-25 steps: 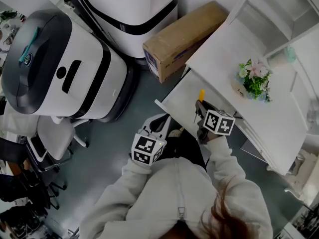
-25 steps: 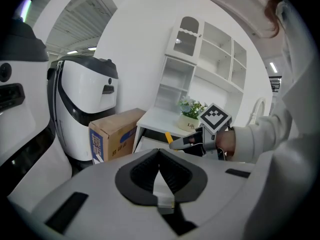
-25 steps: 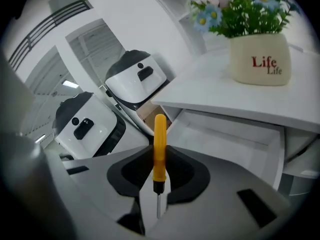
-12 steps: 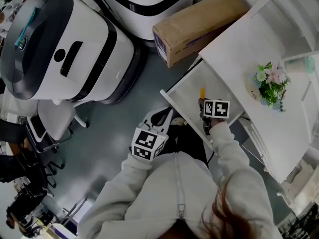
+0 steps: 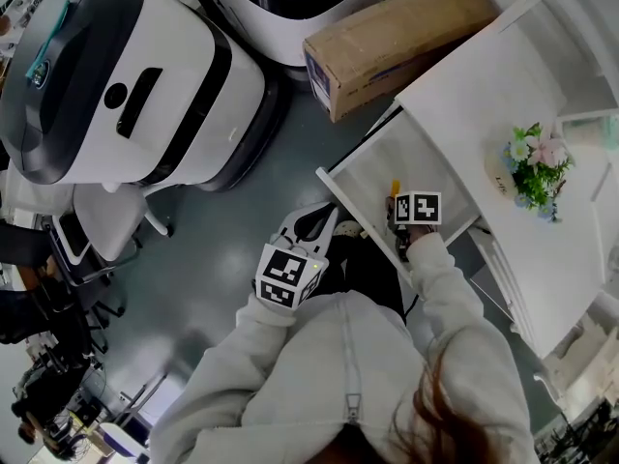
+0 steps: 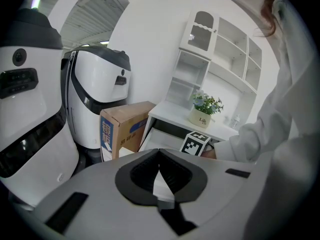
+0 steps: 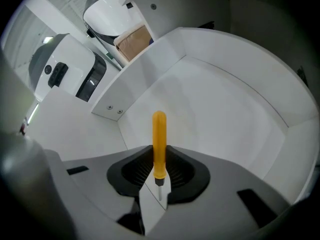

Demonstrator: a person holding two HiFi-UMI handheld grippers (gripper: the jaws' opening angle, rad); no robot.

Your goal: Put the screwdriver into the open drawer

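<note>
Two grippers, left gripper [image 6: 160, 169] and right gripper [image 7: 159, 171]; one screwdriver [image 7: 159, 139]; one drawer [image 5: 372, 162]; one box [image 5: 406, 32]; one plant [image 5: 534, 160]; two white machines [image 5: 116, 75] (the nearer topped with a dark lid).

Drawer pulled out from under the desk [image 5: 484, 75], white inside, with nothing lying in it and only the screwdriver held over its floor. Plant in a pale pot on the desk top. Box on the grey floor, just beside the desk and near the farther machine.

Right gripper within the drawer's outline, clamped tight on the screwdriver at the lower end of its orange handle, just above the thin metal shaft. Handle pointing forward past the fingertips, shaft back toward the camera. Hard to tell whether touching the drawer floor or not (no contact visible in either view).

Left gripper near the drawer's front corner, aimed toward it, clenched with tips meeting, nothing between them and touching nothing.
</note>
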